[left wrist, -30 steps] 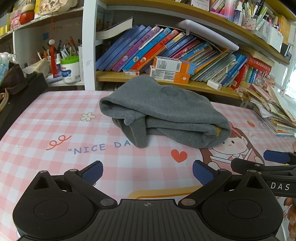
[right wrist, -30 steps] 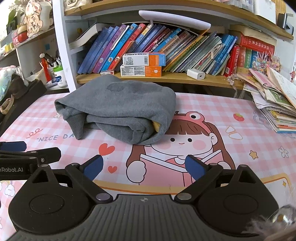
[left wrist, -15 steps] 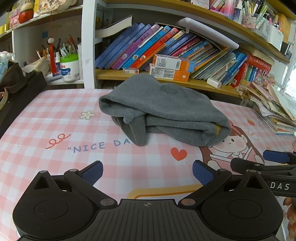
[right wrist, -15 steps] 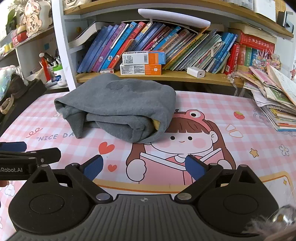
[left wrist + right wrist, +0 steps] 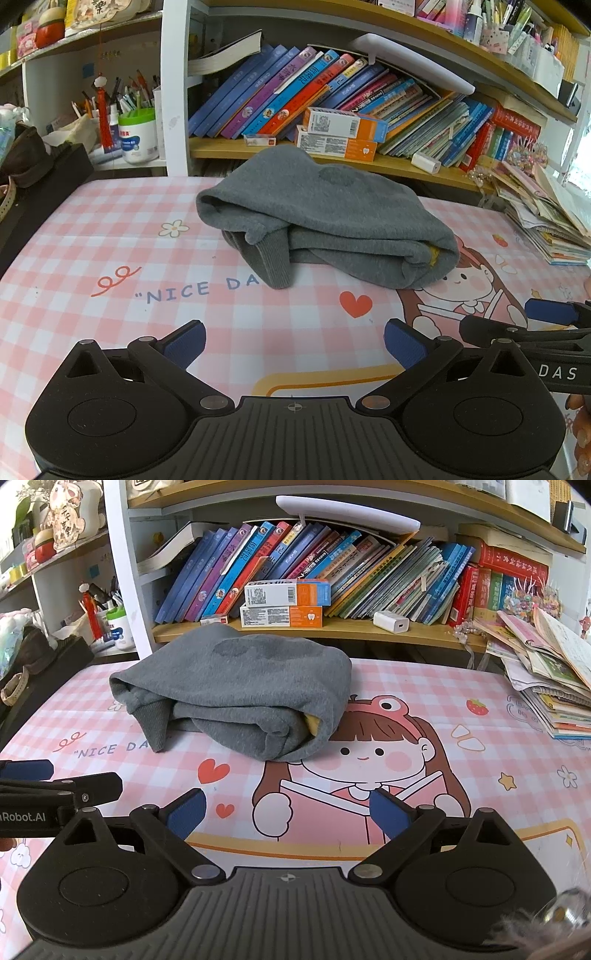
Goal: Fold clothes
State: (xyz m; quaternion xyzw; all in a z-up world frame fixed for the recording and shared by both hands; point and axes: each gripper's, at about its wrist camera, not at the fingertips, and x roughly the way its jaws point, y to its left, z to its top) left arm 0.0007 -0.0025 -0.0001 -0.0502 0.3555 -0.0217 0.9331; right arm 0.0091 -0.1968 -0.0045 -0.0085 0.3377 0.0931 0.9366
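Note:
A grey sweatshirt [image 5: 325,218] lies folded in a thick bundle on the pink checked table mat [image 5: 110,236], with a ribbed cuff hanging out at its front left. It also shows in the right wrist view [image 5: 243,686]. My left gripper [image 5: 293,341] is open and empty, low over the mat, well in front of the bundle. My right gripper [image 5: 288,814] is open and empty, beside the left one, also short of the bundle. Each gripper shows at the edge of the other's view.
A bookshelf [image 5: 332,155] with leaning books and orange boxes runs behind the table. A pile of magazines [image 5: 546,679] sits at the right edge. A pen cup and jar [image 5: 136,136] and a dark bag [image 5: 29,166] stand at the left.
Both views have shifted very slightly; the bundle sits a touch higher in frame. The sweatshirt has not moved and both grippers stay open.

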